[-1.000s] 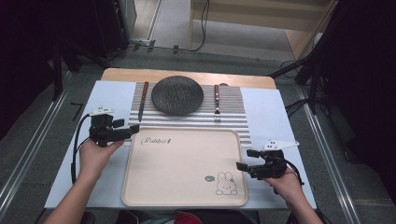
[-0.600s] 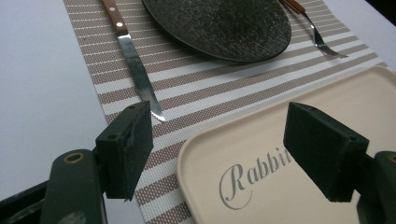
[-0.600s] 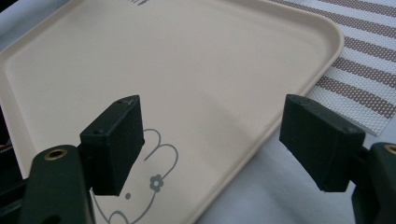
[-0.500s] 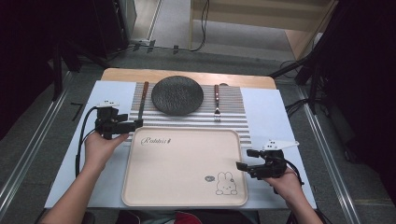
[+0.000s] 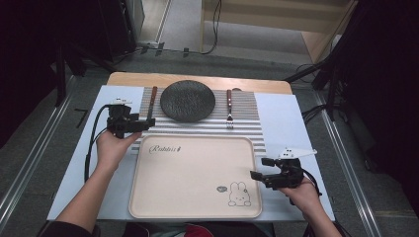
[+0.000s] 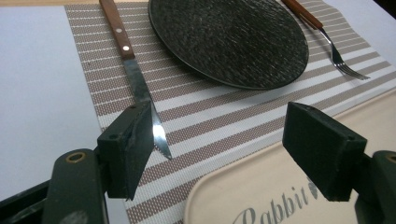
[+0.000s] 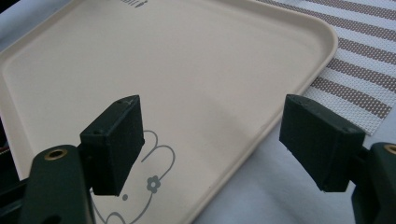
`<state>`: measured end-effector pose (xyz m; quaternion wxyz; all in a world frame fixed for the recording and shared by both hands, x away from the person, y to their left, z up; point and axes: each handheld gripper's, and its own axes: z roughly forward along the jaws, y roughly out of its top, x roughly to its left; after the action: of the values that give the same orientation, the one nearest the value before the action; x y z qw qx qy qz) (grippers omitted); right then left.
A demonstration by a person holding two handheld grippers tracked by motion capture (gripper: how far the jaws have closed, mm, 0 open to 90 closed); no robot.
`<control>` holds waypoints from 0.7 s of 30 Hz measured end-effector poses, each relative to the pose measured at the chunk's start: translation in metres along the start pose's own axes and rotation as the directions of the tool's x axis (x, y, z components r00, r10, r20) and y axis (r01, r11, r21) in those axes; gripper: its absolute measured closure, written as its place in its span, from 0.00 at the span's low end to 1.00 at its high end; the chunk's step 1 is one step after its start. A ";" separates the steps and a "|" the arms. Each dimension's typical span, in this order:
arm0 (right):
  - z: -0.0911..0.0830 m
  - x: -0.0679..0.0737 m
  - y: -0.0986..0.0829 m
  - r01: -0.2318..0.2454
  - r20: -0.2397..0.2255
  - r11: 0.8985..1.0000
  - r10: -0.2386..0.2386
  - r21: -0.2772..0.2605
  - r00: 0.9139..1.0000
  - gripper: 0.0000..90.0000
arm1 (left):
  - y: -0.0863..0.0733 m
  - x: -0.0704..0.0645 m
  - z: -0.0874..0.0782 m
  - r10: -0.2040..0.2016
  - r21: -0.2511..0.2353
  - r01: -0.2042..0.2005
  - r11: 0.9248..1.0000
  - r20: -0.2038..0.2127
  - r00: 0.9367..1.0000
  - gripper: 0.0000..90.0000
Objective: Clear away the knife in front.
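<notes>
- The left gripper (image 5: 144,123) is held over the striped placemat (image 5: 247,111), just off the far-left corner of the cream tray (image 5: 197,197); its jaws are seen spread wide, with nothing between them.
- In the left gripper view the knife (image 6: 133,74) is found directly ahead of the gripper's left-hand jaw, the blade tip passing just behind that jaw (contact cannot be told from this angle).
- The knife is laid flat on the placemat, wooden handle pointing away from the gripper, blade toward it.
- The dark round plate (image 6: 229,39) is seen ahead and between the jaws, farther off; the fork (image 6: 327,42) lies beyond it, ahead of the right-hand jaw.
- The right gripper (image 5: 262,170) is held low at the tray's near-right edge, jaws likewise spread and empty.
- In the right gripper view the tray rim runs between its jaws, and the printed rabbit (image 7: 144,196) sits beside the left-hand jaw.
- The pale blue worktop (image 5: 296,128) is noted under mat and tray.
</notes>
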<state>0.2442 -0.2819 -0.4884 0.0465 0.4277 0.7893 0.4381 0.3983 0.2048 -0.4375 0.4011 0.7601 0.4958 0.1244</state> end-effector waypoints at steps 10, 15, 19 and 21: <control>0.001 -0.001 0.000 -0.001 -0.006 1.000 0.001 0.001 1.000 0.22 | 0.014 0.009 0.011 -0.021 -0.009 0.021 1.000 -0.010 1.000 0.29; 0.001 -0.001 0.000 -0.003 -0.006 1.000 0.003 0.001 1.000 0.22 | 0.023 0.011 0.016 -0.023 -0.009 0.022 1.000 -0.024 0.999 0.29; 0.001 -0.001 0.000 -0.003 -0.005 1.000 0.003 -0.001 1.000 0.22 | 0.030 0.011 0.019 -0.014 -0.010 0.013 1.000 -0.037 0.999 0.29; 0.001 -0.001 0.000 -0.003 -0.005 1.000 0.003 -0.001 1.000 0.22 | 0.034 0.011 0.021 -0.007 -0.007 0.007 1.000 -0.044 0.999 0.29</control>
<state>0.2448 -0.2822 -0.4892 0.0441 0.4276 0.7886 0.4397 0.4382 0.1977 -0.4291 0.3931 0.7542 0.5067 0.1413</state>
